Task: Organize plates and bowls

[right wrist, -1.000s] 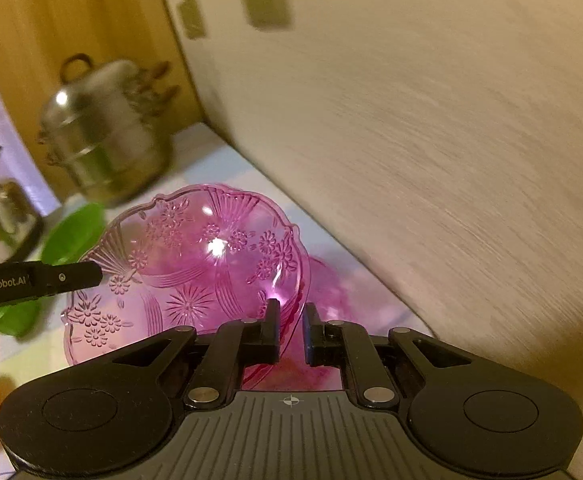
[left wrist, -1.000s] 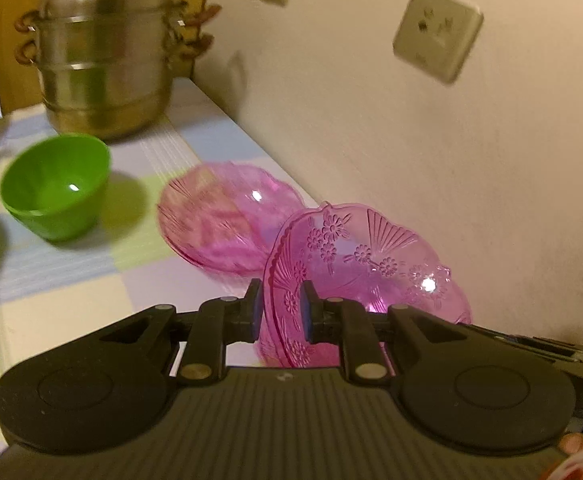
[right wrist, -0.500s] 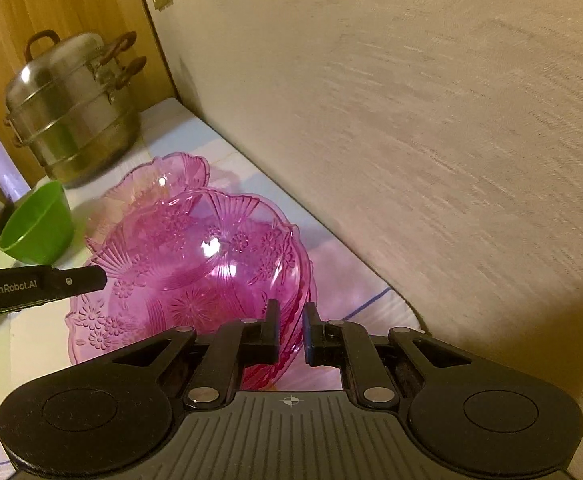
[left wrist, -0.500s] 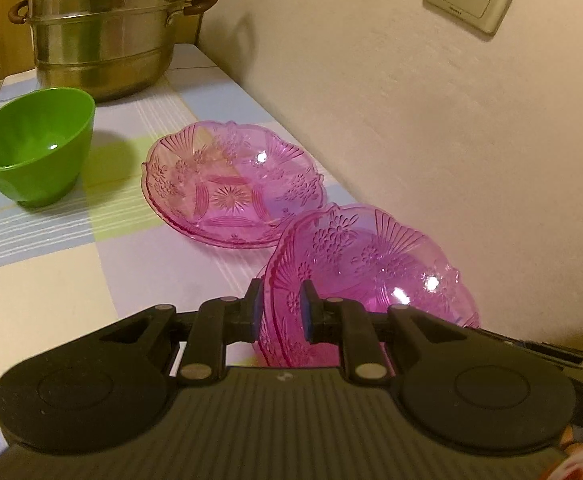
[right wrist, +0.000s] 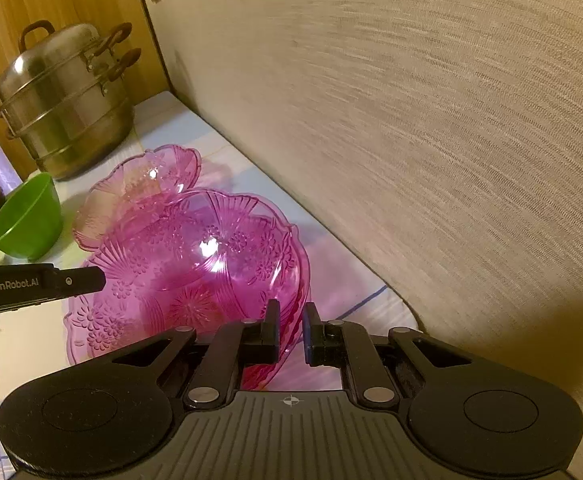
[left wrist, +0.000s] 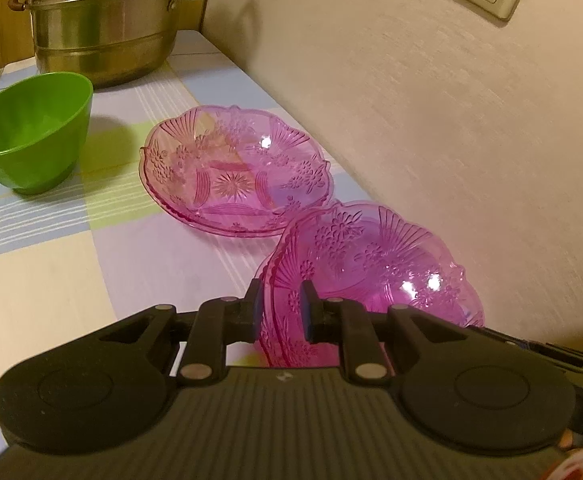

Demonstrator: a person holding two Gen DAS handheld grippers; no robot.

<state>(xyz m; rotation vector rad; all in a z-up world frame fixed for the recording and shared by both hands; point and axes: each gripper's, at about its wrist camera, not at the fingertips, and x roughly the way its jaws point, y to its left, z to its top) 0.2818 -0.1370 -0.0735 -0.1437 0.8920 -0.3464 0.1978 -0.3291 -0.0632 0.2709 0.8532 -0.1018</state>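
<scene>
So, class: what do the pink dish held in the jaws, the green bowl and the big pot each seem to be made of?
Pink dish: clear tinted glass or plastic, cannot tell which; the cloth shows through its pressed flower pattern. Green bowl: probably plastic, opaque with a soft sheen. Big pot: metal, likely stainless steel, with brushed reflections.

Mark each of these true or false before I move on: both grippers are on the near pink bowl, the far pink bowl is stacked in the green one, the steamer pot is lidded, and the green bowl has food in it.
1. Both the left gripper and the right gripper have the held pink glass bowl rim between their fingers. True.
2. The second pink glass bowl is stacked inside the green bowl. False: it sits on the checked tablecloth, beside the green bowl and apart from it.
3. The steel steamer pot has its lid on. True.
4. The green bowl holds food. False: its visible inside looks empty.
</scene>
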